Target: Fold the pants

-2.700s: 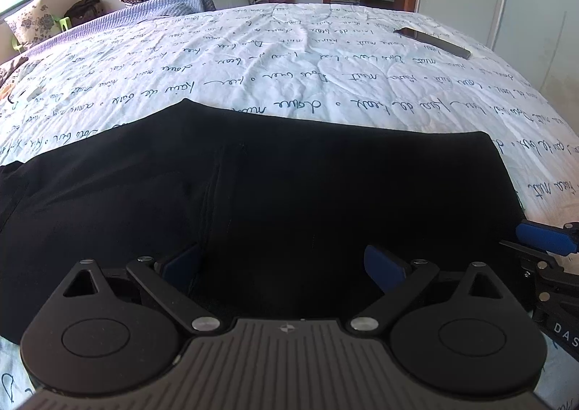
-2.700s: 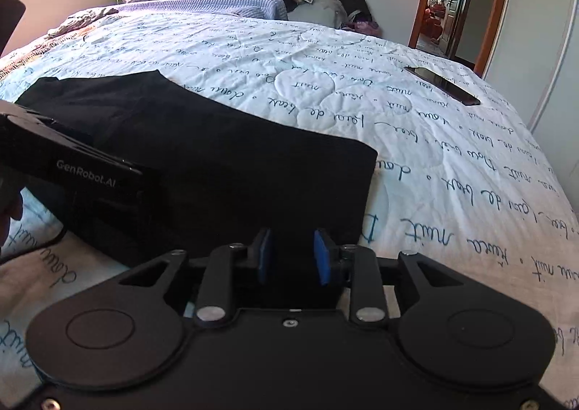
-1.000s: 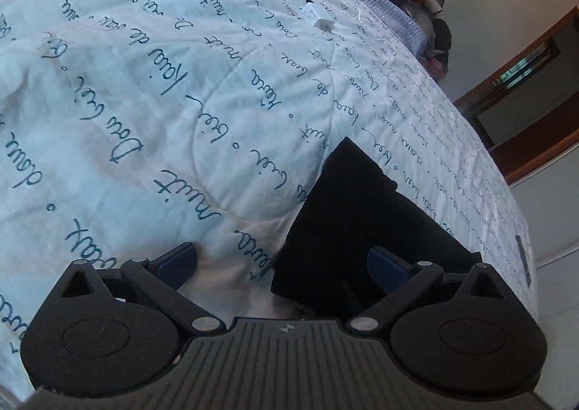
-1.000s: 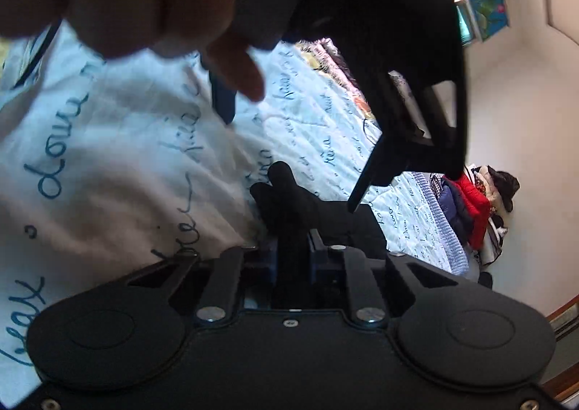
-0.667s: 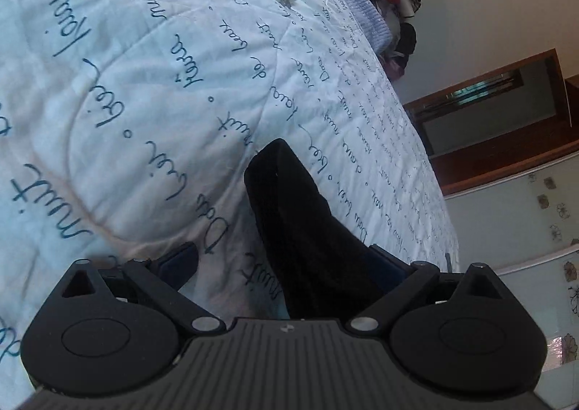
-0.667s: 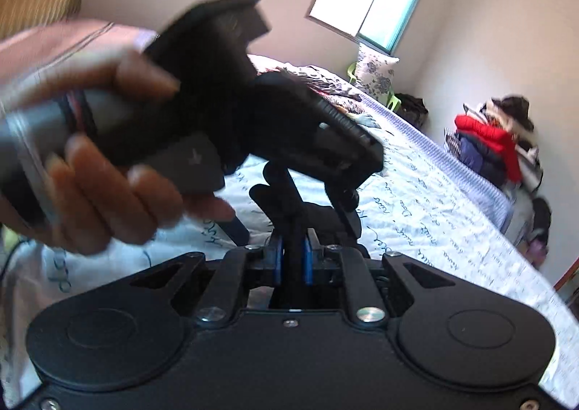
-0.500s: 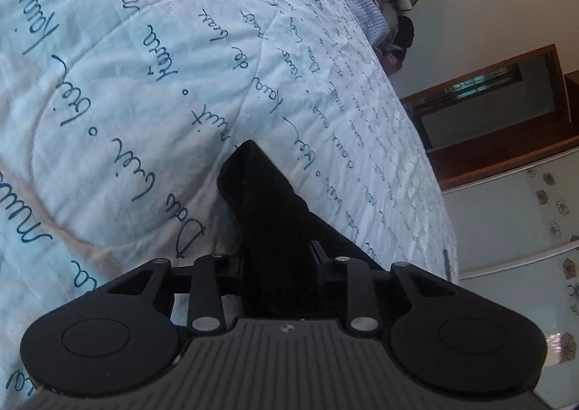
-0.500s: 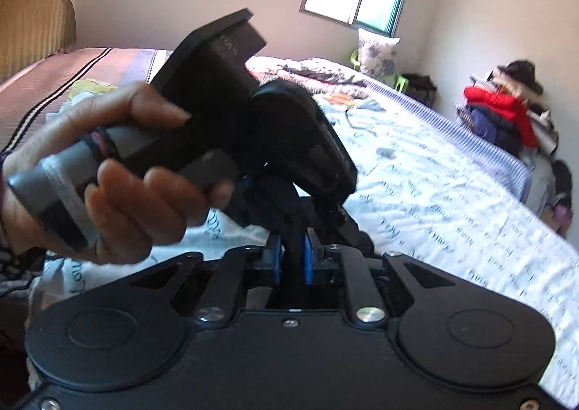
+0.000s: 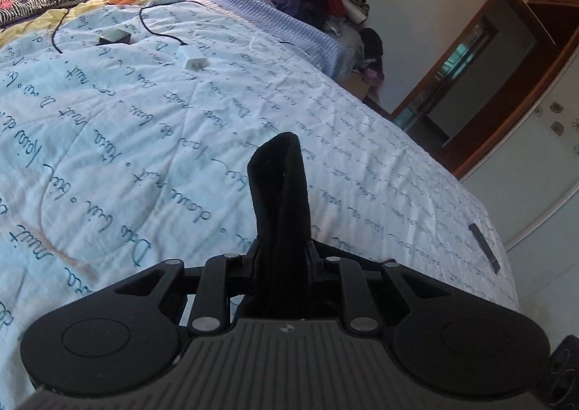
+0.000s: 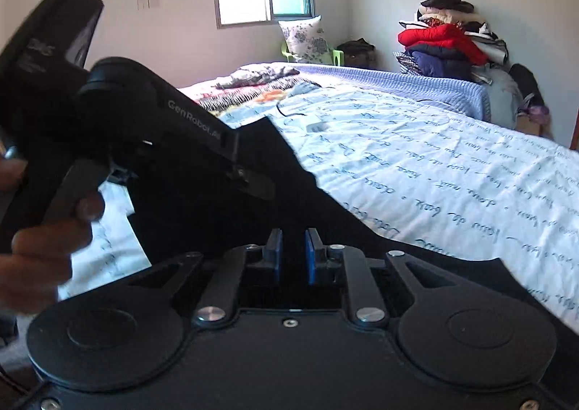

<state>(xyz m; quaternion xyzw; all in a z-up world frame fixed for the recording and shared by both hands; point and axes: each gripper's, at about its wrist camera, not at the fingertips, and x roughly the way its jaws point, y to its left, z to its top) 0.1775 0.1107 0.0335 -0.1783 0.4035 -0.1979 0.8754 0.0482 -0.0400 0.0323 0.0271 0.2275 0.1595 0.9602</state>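
The black pants (image 9: 280, 193) stick up as a bunched fold between the jaws of my left gripper (image 9: 281, 250), which is shut on them above the bed. In the right wrist view the pants (image 10: 325, 214) hang as a dark sheet over the quilt. My right gripper (image 10: 292, 247) has its blue pads (image 10: 275, 250) close together on the black cloth. The left gripper body (image 10: 173, 135), held in a hand, is close on the left in that view.
The bed has a white quilt with blue script (image 9: 126, 142). A white charger (image 9: 191, 59) with cables and a small dark box (image 9: 112, 38) lie on it. A dark phone (image 9: 485, 247) lies near the right edge. A clothes pile (image 10: 448, 44) stands by the wall.
My left gripper closed on the pants and both grippers lifted the cloth off the bed. The right view swung level, and its pads now show a slightly wider gap.
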